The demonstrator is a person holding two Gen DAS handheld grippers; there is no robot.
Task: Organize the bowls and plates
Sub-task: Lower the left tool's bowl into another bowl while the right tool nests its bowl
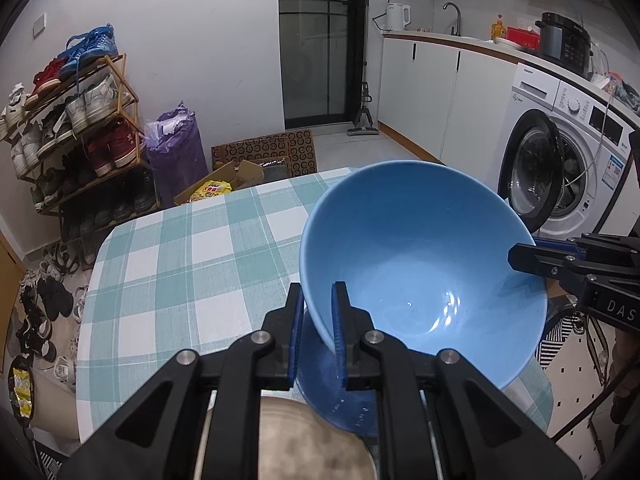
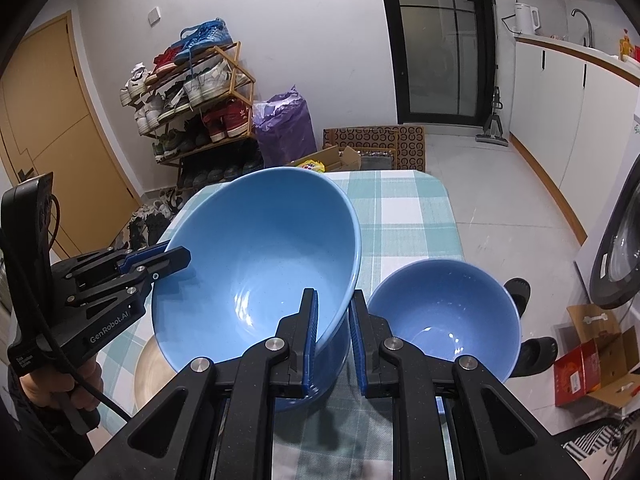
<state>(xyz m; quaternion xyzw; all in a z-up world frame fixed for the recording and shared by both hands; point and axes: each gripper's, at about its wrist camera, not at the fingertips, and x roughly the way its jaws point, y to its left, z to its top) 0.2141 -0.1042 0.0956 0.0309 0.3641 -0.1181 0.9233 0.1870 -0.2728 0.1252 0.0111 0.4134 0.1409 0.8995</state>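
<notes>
Left gripper [image 1: 316, 312]: jaws pinched on the near-left rim of the large blue bowl [image 1: 420, 272], one pad inside the wall, one outside. Right gripper [image 2: 334, 320]: likewise clamped on the opposite rim of the same bowl. Each gripper shows in the other's view, biting the far side. Bowl carried between both hands, tilted, mouth toward the cameras, seemingly clear of the checked tablecloth [image 1: 180, 260].

Outward: small blue bowl [image 2: 444, 316] stands upright just right of the right gripper, near the table's right edge. A beige plate [image 1: 312, 440] lies below the left gripper at the near edge, partly hidden. A blue base shows under the left gripper; whether foot or separate dish, can't tell.

Judgement: small bowl lies nearest the right hand; nesting would mean setting the big bowl down first.
</notes>
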